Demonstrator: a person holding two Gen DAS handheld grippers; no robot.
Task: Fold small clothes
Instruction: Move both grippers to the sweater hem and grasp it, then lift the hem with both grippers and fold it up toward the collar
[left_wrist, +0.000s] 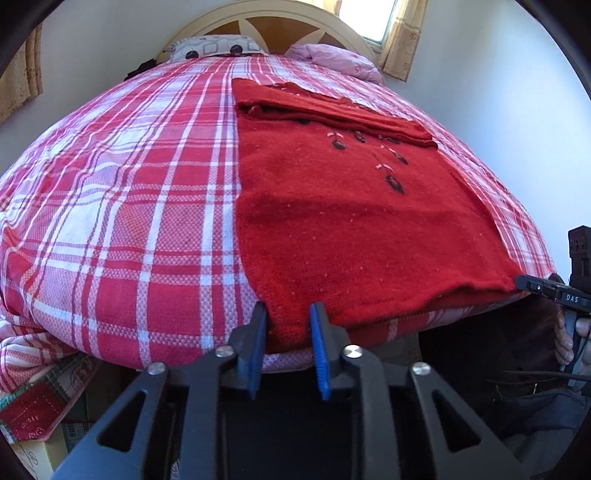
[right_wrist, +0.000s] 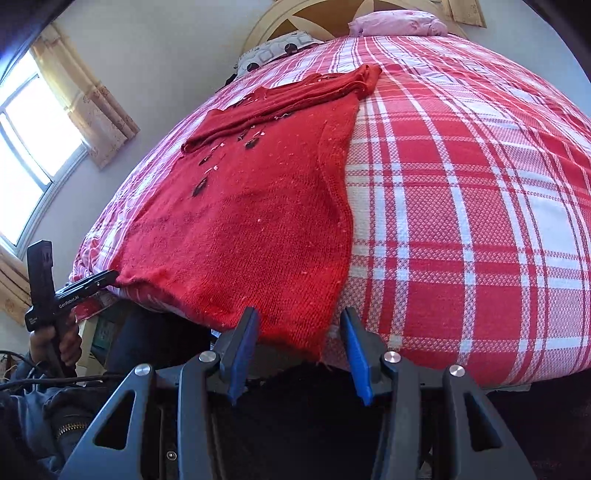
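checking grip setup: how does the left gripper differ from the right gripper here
The left gripper has a narrower gap at the red sweater's left hem corner; the right gripper stands wider, straddling the right corner. Both have blue pads, with hem between them.

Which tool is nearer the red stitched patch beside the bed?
Left. The left tool is just right of the red stitched patch; the right tool is at the red knitted sweater's far corner.
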